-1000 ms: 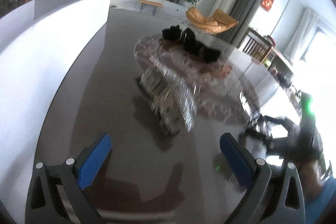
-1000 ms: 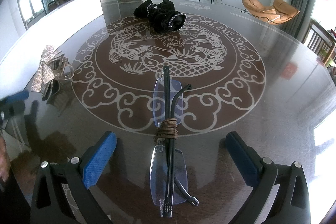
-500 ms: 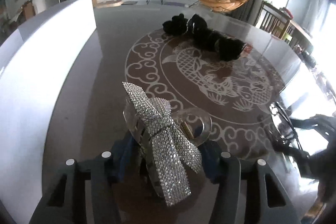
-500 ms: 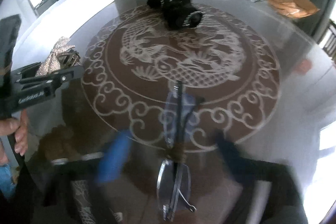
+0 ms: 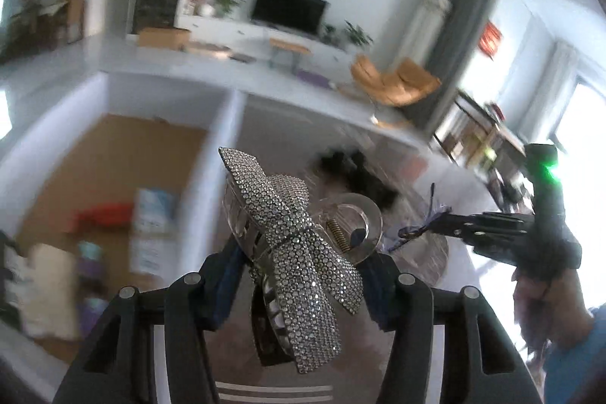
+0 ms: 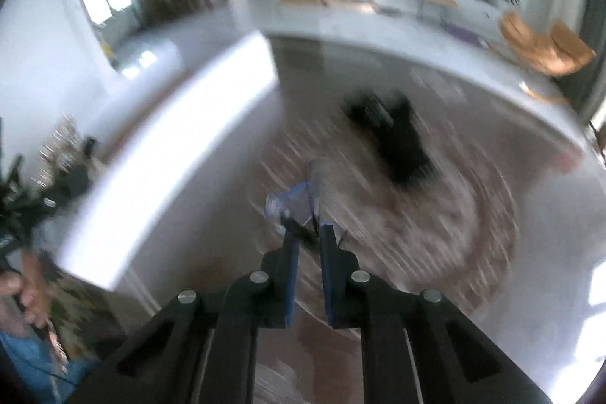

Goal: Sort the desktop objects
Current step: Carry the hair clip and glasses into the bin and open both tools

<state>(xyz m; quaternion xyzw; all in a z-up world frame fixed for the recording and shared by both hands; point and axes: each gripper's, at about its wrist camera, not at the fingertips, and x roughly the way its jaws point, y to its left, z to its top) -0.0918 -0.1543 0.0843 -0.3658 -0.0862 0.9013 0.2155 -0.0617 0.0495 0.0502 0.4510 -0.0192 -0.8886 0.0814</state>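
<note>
Left gripper (image 5: 303,275) clamped on the rhinestone bow hair clip (image 5: 291,252), its long axis running forward between the fingers — the open box (image 5: 113,177) lies to its left. Right gripper (image 6: 308,245), jaws having just closed, pinches the folded glasses (image 6: 293,205) above the table (image 6: 492,271).

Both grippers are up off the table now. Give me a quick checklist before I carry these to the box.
1. Left gripper clamped on the rhinestone bow hair clip: ok.
2. Right gripper closed on the folded glasses: ok, though blurred.
3. Glasses clear of the table: ok.
4. Box with a free spot: cannot tell, blurred.
5. Black item left on the table: not ok, unsorted.
</note>
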